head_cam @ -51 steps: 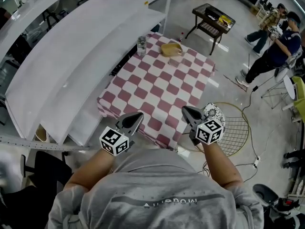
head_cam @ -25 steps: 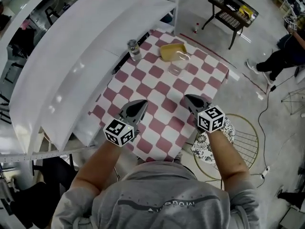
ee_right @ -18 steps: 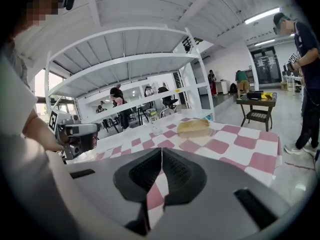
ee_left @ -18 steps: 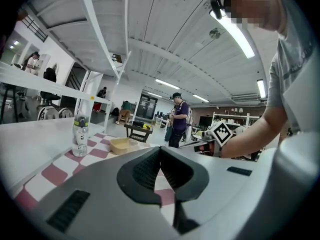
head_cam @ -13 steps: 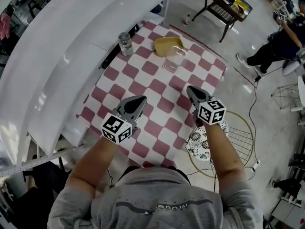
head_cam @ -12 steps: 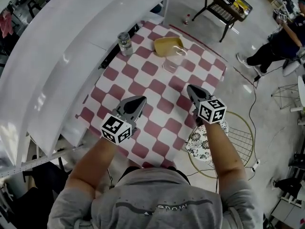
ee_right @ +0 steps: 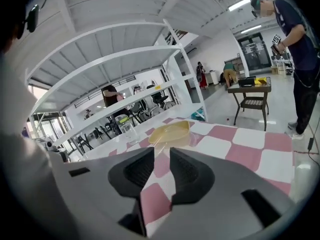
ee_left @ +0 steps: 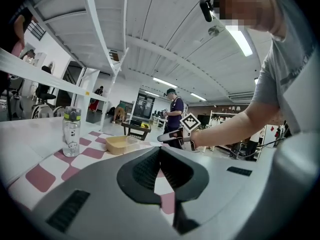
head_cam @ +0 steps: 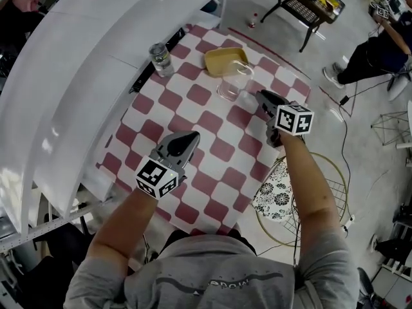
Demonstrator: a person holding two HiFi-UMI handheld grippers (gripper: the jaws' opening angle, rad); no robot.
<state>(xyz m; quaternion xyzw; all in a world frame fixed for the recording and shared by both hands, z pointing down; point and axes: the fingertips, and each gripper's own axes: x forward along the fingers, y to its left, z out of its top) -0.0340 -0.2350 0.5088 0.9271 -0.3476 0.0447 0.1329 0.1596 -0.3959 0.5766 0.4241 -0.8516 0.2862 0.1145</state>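
1. A white shelf unit (head_cam: 96, 56) runs along the left of the head view, its long boards beside the table.
2. The table wears a pink-and-white checkered cloth (head_cam: 193, 116), and both grippers hang above it.
3. On the floor to the right of the table lies a round wire frame (head_cam: 325, 188) with a black-and-white patterned cushion (head_cam: 273, 195) on its near side.
4. A dark side table (head_cam: 302, 5) stands on the floor beyond the far end of the cloth.
5. The left gripper (head_cam: 191, 136) is over the middle of the cloth, well apart from every object. In the left gripper view its jaws (ee_left: 160, 151) are pressed together with nothing between them.
6. The right gripper (head_cam: 262, 95) is near the cloth's right edge, its tips pointing at the clear cup just beside them. In the right gripper view (ee_right: 159, 154) the jaws stand a little apart, and only the cloth shows through the narrow gap.
7. A shallow yellow tray (head_cam: 225, 58) sits at the far end of the cloth.
8. The clear cup (head_cam: 233, 81) stands upright just on the near side of the yellow tray, close to or touching it.
9. A clear water bottle (head_cam: 159, 58) with a green cap stands upright at the far left edge, next to the shelf.
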